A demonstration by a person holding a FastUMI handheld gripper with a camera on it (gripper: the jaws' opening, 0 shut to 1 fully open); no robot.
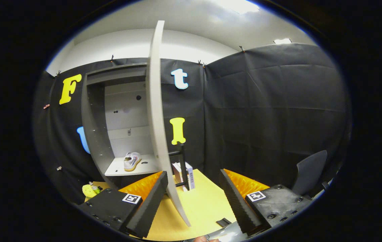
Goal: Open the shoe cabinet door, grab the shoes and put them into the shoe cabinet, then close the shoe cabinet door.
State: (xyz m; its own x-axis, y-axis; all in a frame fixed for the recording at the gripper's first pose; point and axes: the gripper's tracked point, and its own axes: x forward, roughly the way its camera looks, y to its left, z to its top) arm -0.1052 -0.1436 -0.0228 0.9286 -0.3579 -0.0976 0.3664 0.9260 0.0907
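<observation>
Seemingly gripper (193,198) open, door (157,127) edge-on; shoe (132,161) half-hidden

Ahead of the spread fingers, the open door (157,117) hides the cabinet's (93,121) right side, and beyond it the books (188,174) seem partly covered by a black stand (181,164).

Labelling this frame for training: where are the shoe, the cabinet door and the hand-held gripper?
shoe (132,161): gripper view, its side.
cabinet door (155,111): gripper view, its open panel.
hand-held gripper (194,198): gripper view, between its spread fingertips.
</observation>
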